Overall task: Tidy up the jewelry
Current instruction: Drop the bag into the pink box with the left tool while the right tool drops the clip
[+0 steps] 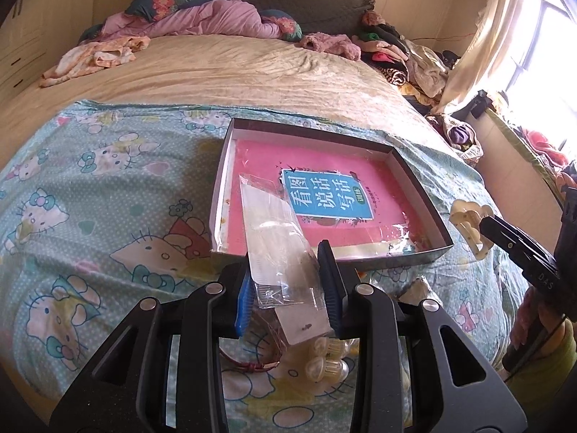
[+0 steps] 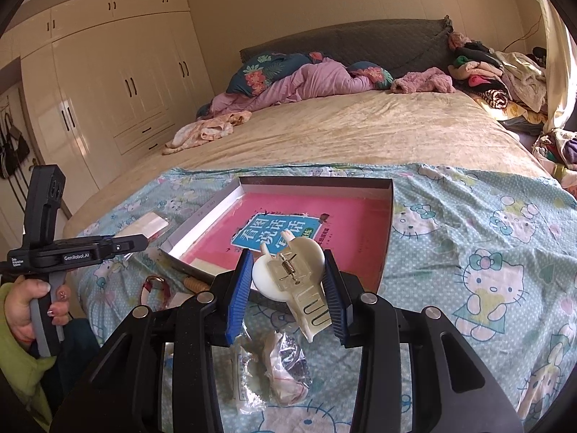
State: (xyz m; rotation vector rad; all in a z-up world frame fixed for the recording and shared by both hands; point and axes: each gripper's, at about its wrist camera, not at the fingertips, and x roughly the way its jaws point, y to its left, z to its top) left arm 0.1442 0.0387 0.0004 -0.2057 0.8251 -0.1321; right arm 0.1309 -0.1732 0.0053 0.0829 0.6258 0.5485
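Note:
My left gripper [image 1: 286,263] is shut on a clear plastic packet [image 1: 277,249] with a white card inside, held above the near edge of a shallow grey box [image 1: 422,180]. A pink book [image 1: 324,180] lies in the box. My right gripper [image 2: 288,263] is shut on a cream hair claw clip [image 2: 288,274], hovering over the box's near corner [image 2: 387,238]. In the left wrist view the right gripper [image 1: 485,232] with the clip [image 1: 468,227] is at the right. In the right wrist view the left gripper [image 2: 142,241] holds the packet [image 2: 148,225] left of the box.
On the cartoon-cat cloth [image 2: 468,234] below the grippers lie a red strap [image 2: 155,287], small cream clips [image 1: 324,361] and crumpled plastic packets [image 2: 281,371]. Clothes [image 2: 497,75] and pillows pile up at the bed's far end. A wardrobe [image 2: 108,90] stands on the left. A hand [image 2: 32,303] holds the left gripper.

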